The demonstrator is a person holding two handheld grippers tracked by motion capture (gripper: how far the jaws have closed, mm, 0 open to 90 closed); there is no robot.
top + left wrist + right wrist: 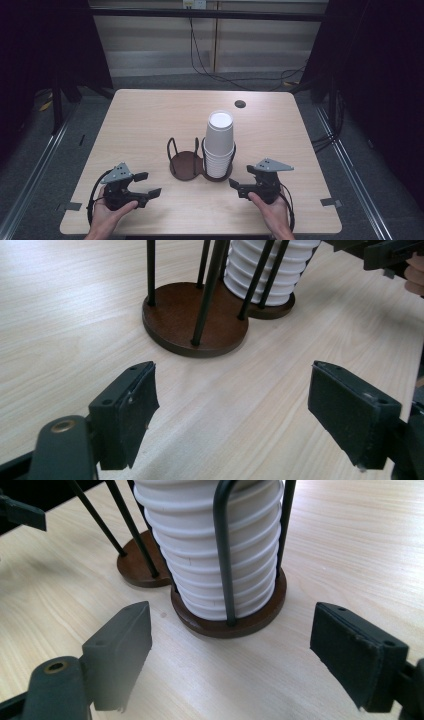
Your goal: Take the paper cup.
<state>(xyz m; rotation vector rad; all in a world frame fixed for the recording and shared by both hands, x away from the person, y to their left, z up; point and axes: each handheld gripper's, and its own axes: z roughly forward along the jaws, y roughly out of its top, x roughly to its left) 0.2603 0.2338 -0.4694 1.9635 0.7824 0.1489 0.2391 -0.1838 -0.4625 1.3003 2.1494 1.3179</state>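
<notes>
White paper cups sat stacked upside down in the right ring of a dark wooden two-ring holder at table centre; the left ring was bare. Right gripper lay at about 5 o'clock from the stack, jaws spread wide, holding nothing, touching nothing. Left gripper lay at about 7 o'clock from the holder, jaws likewise wide apart and bare. Likely step: reach for the top cup. To do it well, the right gripper probably needed to rise above the wire posts, close gently on the top cup only, and lift straight up, since a hard squeeze would crush the paper. Left gripper could steady the holder base against tipping.
</notes>
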